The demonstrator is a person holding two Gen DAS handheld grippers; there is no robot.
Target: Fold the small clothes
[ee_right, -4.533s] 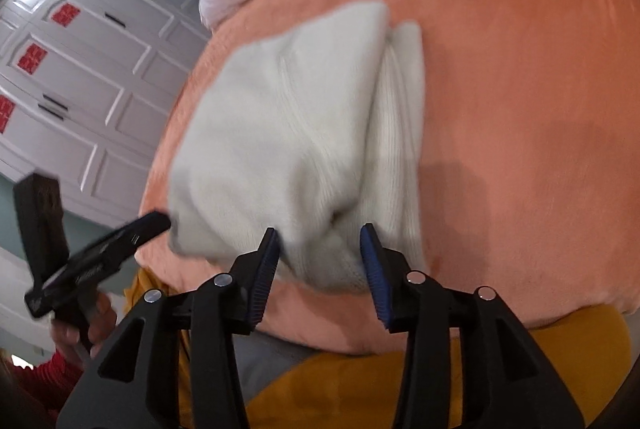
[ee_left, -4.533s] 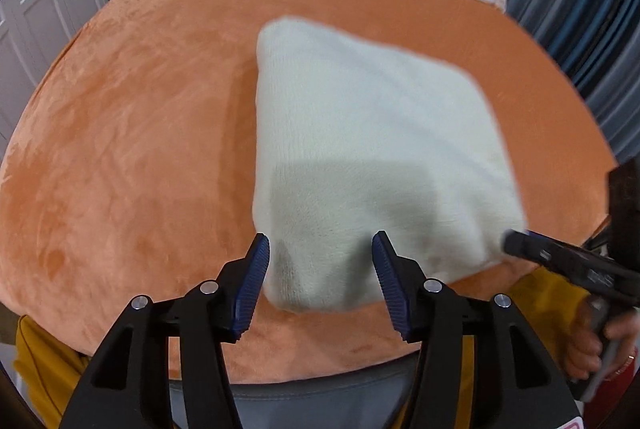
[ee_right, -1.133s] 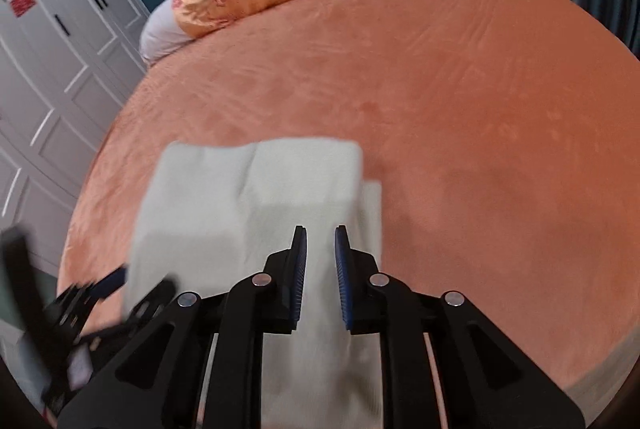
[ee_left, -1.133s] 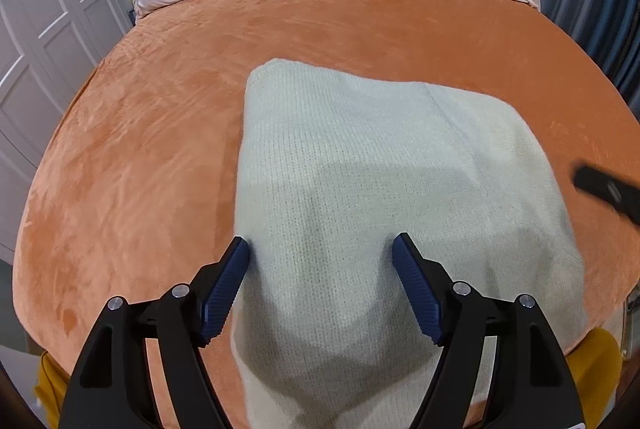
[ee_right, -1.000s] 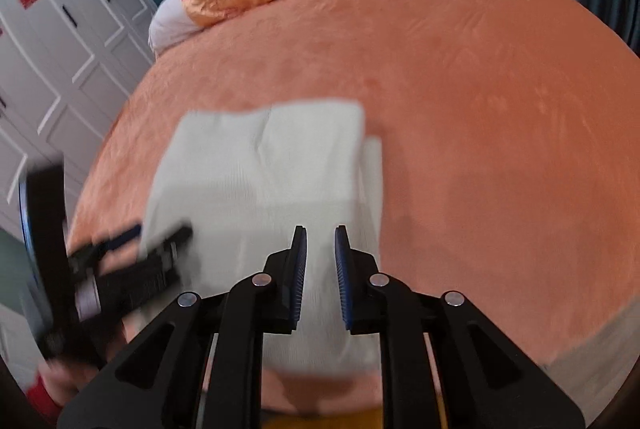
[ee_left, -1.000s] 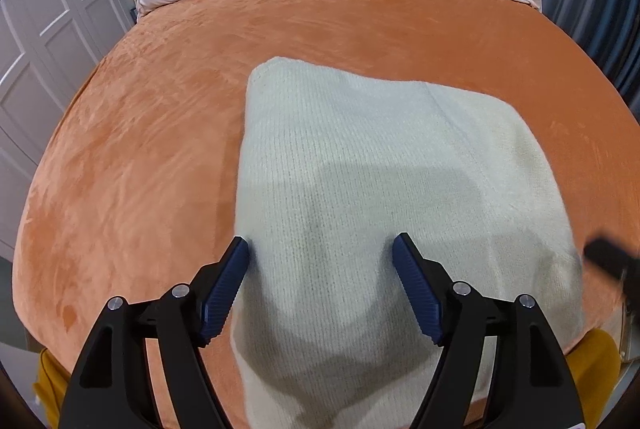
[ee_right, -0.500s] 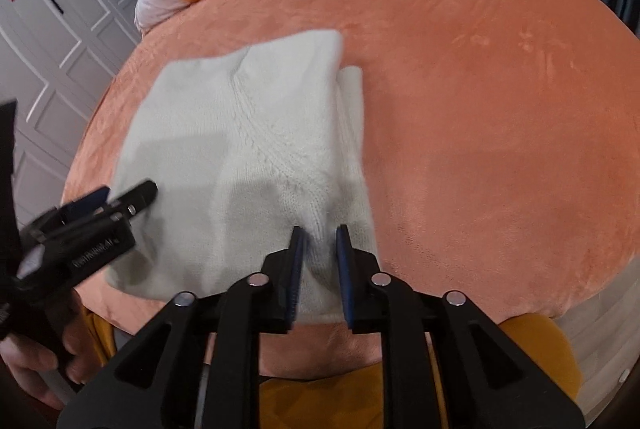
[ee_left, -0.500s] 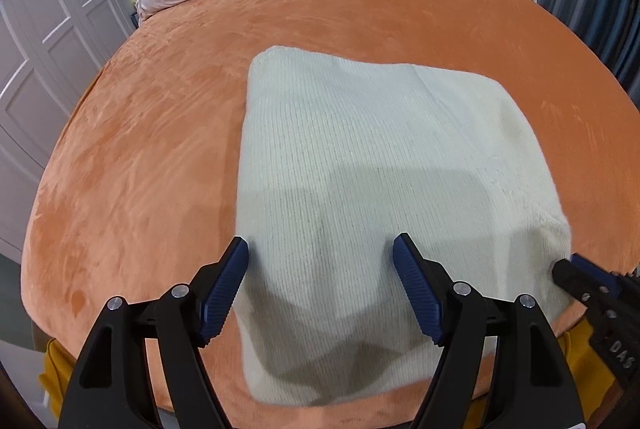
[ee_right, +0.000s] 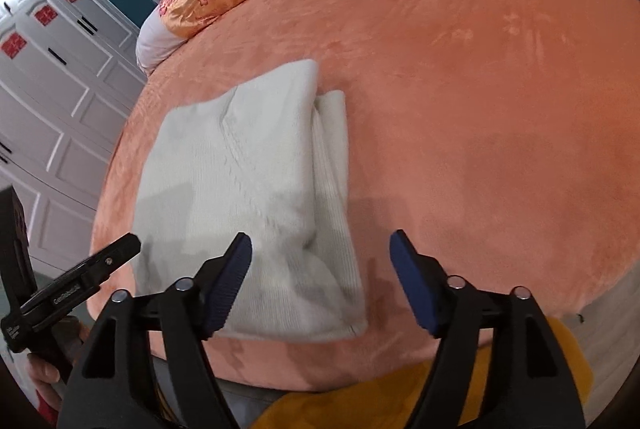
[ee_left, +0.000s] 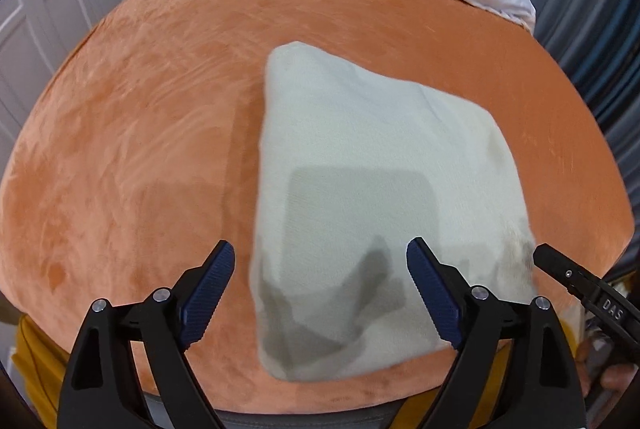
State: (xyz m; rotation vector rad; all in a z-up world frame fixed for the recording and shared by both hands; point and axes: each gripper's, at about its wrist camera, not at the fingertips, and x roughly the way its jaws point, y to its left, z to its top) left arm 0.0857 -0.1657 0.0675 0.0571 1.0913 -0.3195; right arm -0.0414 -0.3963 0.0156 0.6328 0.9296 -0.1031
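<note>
Left gripper (ee_left: 320,287) and right gripper (ee_right: 320,279) both gape wide, apparently gripping nothing, fingers (ee_left: 430,287) level.

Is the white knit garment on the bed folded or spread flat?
Folded: the white knit garment is a compact rectangle, an upper layer overlapping a lower strip along its right side.

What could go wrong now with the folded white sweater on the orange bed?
The folded white knit sweater lies close to the near edge of the orange plush bed cover, so a nudge might slide it off. A narrow strip sticks out from under the top layer on one side, so the fold may look uneven. Both the left gripper and the right gripper are open, so neither holds it.
</note>
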